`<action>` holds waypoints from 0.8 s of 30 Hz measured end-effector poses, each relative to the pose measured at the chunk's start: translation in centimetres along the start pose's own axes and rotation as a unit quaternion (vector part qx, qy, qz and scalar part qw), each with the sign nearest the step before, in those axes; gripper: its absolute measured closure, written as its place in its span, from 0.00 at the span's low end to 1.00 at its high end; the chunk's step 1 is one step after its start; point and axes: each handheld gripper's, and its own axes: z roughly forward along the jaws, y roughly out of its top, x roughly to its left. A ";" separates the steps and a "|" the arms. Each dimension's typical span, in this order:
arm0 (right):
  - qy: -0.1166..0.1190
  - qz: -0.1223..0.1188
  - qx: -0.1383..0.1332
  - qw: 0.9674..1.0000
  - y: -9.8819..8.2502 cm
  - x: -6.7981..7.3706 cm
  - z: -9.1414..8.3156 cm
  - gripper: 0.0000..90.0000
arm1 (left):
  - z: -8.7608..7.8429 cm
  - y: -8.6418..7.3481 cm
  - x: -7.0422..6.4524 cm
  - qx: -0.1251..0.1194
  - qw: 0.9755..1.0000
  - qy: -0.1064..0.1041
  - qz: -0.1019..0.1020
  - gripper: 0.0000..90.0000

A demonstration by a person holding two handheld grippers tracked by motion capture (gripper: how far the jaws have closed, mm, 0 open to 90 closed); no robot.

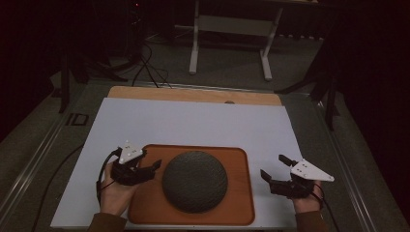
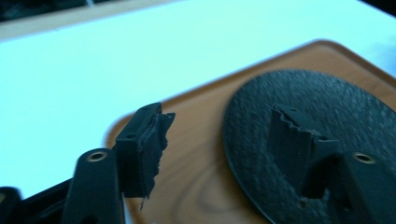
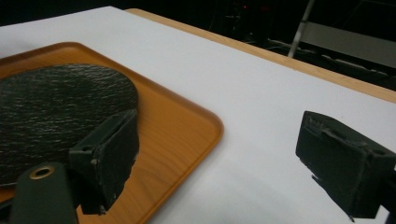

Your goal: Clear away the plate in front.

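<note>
We see the dark dome resting on the wooden tray, between both tongs. The left gripper hangs over the tray's left edge, the right gripper just beside the tray; both are spread, grasping nothing.

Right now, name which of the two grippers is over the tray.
The left gripper: its open jaws reach over the wooden tray beside the dark dome. The right gripper sits over white board.
</note>
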 end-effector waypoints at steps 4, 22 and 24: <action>-0.003 0.013 -0.002 1.000 -0.1 -0.5 -0.2 0.15 | -1.3 -0.2 1.0 -0.022 1.000 0.014 -0.002 0.36; 0.009 0.006 -0.010 1.000 -0.4 -1.4 -1.0 0.13 | -5.3 -2.9 6.5 -0.081 0.991 0.102 -0.037 0.31; 0.009 0.004 -0.010 1.000 -0.4 -1.4 -1.1 0.13 | -5.4 -3.2 6.7 -0.084 0.990 0.107 -0.040 0.31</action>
